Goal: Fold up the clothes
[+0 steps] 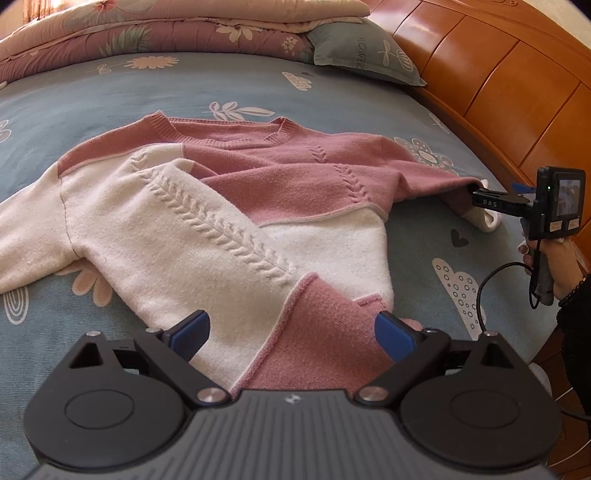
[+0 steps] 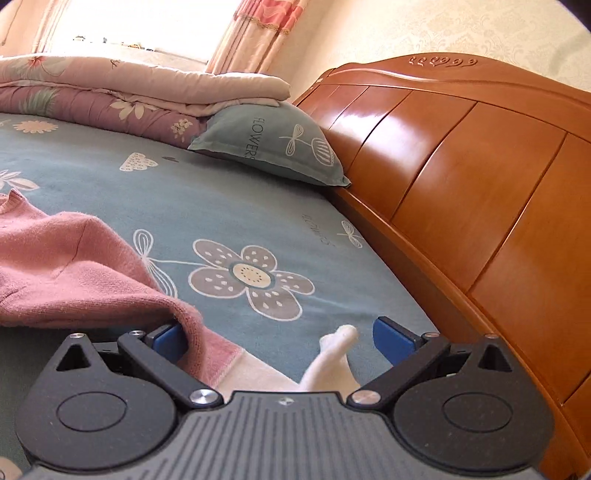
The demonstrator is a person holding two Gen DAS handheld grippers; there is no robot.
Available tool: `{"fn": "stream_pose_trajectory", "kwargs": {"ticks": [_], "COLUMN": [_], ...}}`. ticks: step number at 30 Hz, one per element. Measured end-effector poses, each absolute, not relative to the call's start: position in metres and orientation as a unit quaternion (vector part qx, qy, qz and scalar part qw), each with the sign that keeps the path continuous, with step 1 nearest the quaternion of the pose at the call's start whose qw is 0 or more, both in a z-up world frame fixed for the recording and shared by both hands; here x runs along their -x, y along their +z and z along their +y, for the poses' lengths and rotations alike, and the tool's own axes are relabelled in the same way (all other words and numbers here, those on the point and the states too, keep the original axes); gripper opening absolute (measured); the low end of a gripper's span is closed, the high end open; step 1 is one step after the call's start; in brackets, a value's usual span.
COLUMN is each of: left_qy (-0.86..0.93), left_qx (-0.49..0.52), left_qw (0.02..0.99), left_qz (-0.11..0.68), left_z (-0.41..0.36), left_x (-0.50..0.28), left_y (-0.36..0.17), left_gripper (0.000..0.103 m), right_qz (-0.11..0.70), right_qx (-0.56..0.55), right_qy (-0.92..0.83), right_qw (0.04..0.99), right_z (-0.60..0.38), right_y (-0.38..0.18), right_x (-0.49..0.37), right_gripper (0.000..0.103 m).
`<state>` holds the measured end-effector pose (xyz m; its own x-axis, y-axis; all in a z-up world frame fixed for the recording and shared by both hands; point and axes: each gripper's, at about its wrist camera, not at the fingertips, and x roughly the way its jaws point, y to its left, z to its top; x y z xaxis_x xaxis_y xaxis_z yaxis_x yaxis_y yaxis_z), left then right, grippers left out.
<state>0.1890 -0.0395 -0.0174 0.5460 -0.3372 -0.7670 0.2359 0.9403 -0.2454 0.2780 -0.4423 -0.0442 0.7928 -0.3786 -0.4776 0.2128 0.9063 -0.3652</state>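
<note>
Blue floral bed sheet (image 1: 92,96); both hand-held grippers spread wide: left (image 1: 291,334) over sweater (image 1: 258,192) hem, right (image 2: 282,336) around cuff.

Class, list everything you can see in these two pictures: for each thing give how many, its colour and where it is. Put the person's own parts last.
sweater: one, pink and white, spread on the bed, partly folded.
sheet: one, blue-grey with flower prints, covering the bed.
pillow: one, grey-green with a flower print, by the headboard.
quilts: a folded stack, pink and mauve with flowers, at the far side of the bed.
headboard: one, orange-brown wood, along the bed's right.
curtain: one, pink, by the window.
left gripper: one, black with blue pads, open over the pink hem.
right gripper: one, black with blue pads, open around the sleeve end.
hand: one, dark sleeve, holding the right gripper.
</note>
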Motion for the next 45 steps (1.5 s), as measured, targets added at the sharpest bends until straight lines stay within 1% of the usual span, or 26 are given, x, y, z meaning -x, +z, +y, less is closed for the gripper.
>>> {"fn": "stream_pose_trajectory", "kwargs": {"ticks": [5, 9, 11, 13, 17, 21, 26, 31, 35, 38, 40, 42, 45], "left_qy": [-0.162, -0.165, -0.167, -0.169, -0.171, -0.172, -0.173, -0.18, -0.187, -0.187, -0.186, -0.185, -0.185], "left_qx": [0.054, 0.051, 0.05, 0.05, 0.047, 0.045, 0.042, 0.039, 0.033, 0.03, 0.029, 0.029, 0.028], "left_qw": [0.88, 0.881, 0.882, 0.882, 0.881, 0.88, 0.88, 0.878, 0.876, 0.876, 0.876, 0.875, 0.874], "left_qz": [0.444, 0.44, 0.437, 0.437, 0.439, 0.44, 0.439, 0.443, 0.444, 0.444, 0.444, 0.446, 0.449], "left_z": [-0.039, -0.041, -0.042, -0.044, -0.048, -0.047, -0.046, -0.052, -0.059, -0.061, -0.062, -0.063, -0.065], "left_x": [-0.189, -0.19, -0.19, -0.189, -0.188, -0.186, -0.185, -0.186, -0.182, -0.18, -0.179, -0.179, -0.18], "left_y": [-0.014, -0.009, -0.008, -0.007, -0.006, -0.006, -0.006, -0.009, -0.008, -0.007, -0.006, -0.007, -0.009], "left_gripper": [0.096, 0.096, 0.096, 0.096, 0.096, 0.096, 0.096, 0.096, 0.096, 0.096, 0.096, 0.096, 0.096], "right_qz": [0.321, 0.307, 0.295, 0.304, 0.364, 0.407, 0.39, 0.383, 0.333, 0.292, 0.279, 0.274, 0.294], "right_qx": [0.132, 0.071, 0.018, -0.012, -0.014, 0.021, -0.025, -0.104, -0.195, -0.291, -0.373, -0.432, -0.453], "right_qy": [-0.096, -0.104, -0.123, -0.164, -0.204, -0.244, -0.284, -0.326, -0.282, -0.206, -0.138, -0.092, -0.086], "right_qw": [0.933, 0.943, 0.947, 0.938, 0.909, 0.88, 0.875, 0.858, 0.878, 0.887, 0.874, 0.854, 0.837], "right_z": [-0.45, -0.463, -0.478, -0.493, -0.504, -0.51, -0.541, -0.581, -0.597, -0.604, -0.606, -0.606, -0.602], "right_y": [-0.041, -0.024, -0.013, -0.009, -0.032, -0.06, -0.062, -0.066, -0.057, -0.052, -0.058, -0.069, -0.087], "right_x": [-0.239, -0.221, -0.226, -0.244, -0.291, -0.3, -0.234, -0.165, -0.129, -0.123, -0.128, -0.135, -0.149], "right_gripper": [0.103, 0.103, 0.103, 0.103, 0.103, 0.103, 0.103, 0.103, 0.103, 0.103, 0.103, 0.103, 0.103]}}
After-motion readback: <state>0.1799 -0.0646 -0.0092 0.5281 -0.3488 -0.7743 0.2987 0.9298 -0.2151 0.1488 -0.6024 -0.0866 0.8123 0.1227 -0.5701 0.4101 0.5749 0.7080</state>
